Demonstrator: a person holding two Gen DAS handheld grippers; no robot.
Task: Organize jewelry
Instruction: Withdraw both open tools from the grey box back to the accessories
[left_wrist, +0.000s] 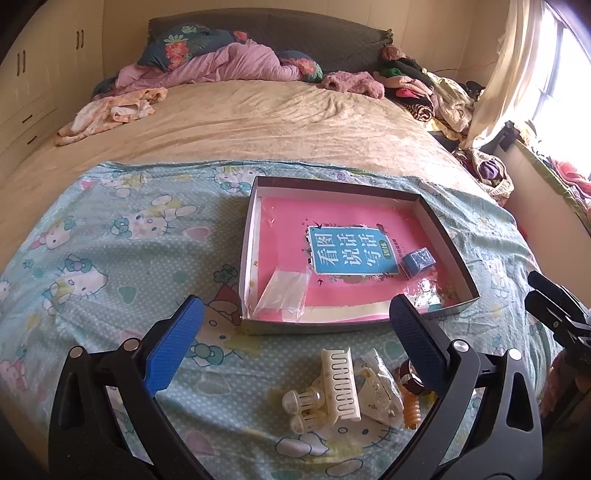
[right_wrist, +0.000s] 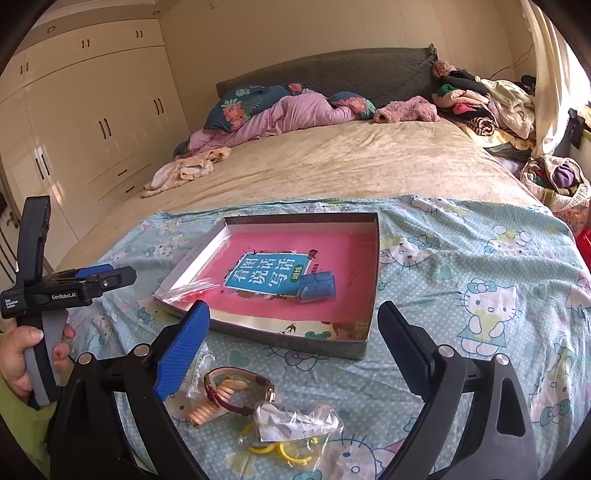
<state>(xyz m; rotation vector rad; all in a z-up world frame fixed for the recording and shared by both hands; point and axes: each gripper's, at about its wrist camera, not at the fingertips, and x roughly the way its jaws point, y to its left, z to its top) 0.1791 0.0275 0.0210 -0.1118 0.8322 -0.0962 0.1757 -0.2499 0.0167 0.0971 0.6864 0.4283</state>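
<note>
Both claws wide open, holding nothing: left gripper up over the blue cat sheet, right gripper up over the same sheet, just in front of the box. Flat grey box lid lying on the sheet, pink book cover lining its floor. Inside it, a small blue box near the right wall and a clear plastic bag at the near left corner. In front of the lid, on the sheet, a little heap: white hair claw clip, two small round clips just beside it, crinkly clear packet lying on yellow rings, brown strap watch looped around a peach coil hair tie. Left hand gripping the handle at the left edge of the right view. Messy bed behind, pink blanket near the headboard.
</note>
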